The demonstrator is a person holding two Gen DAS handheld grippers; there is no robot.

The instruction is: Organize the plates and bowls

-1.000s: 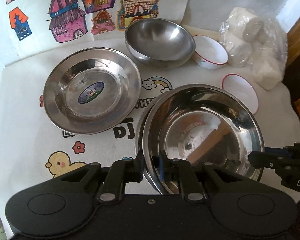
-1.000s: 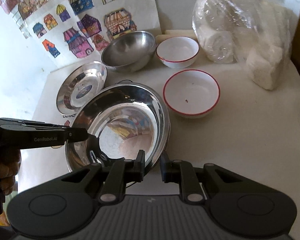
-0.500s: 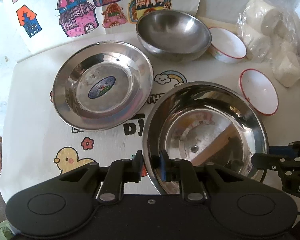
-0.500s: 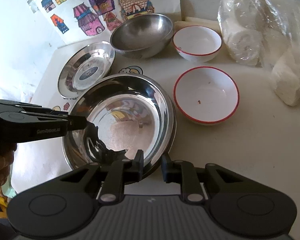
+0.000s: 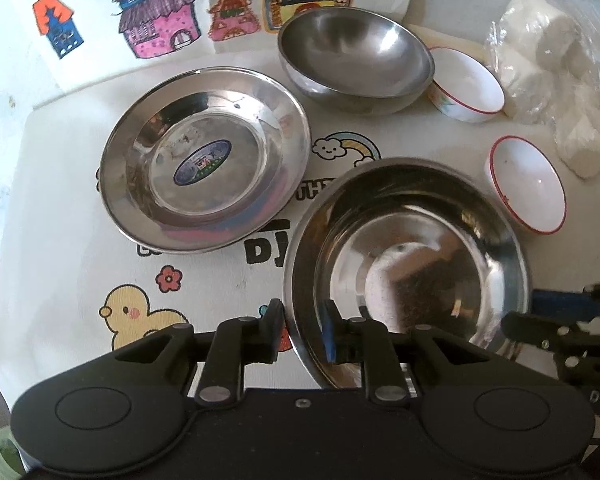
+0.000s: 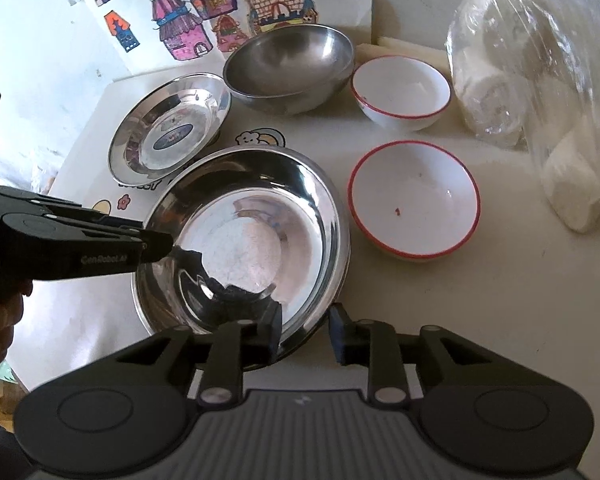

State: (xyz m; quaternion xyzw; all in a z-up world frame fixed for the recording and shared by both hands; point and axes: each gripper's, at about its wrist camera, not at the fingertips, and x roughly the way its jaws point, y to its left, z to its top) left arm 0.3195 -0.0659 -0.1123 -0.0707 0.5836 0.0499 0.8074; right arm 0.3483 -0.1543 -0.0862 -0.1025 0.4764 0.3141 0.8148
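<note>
A large steel plate (image 5: 412,264) is held at opposite rims by both grippers, above the mat. My left gripper (image 5: 302,330) is shut on its left rim. My right gripper (image 6: 306,330) straddles its right rim (image 6: 320,280) with the jaws a little apart. A second steel plate (image 5: 204,168) with a blue sticker lies on the mat to the left; it also shows in the right wrist view (image 6: 168,136). A deep steel bowl (image 5: 356,64) stands behind. Two white red-rimmed bowls (image 6: 414,200) (image 6: 400,92) stand to the right.
A plastic bag of white rolls (image 6: 540,92) lies at the far right. A cartoon-printed mat (image 5: 60,240) covers the table's left part. A sheet with drawn houses (image 5: 160,12) stands at the back.
The held plate has moved nearer to both cameras and the view has shifted slightly. The right gripper's jaws have opened a little around the rim.
</note>
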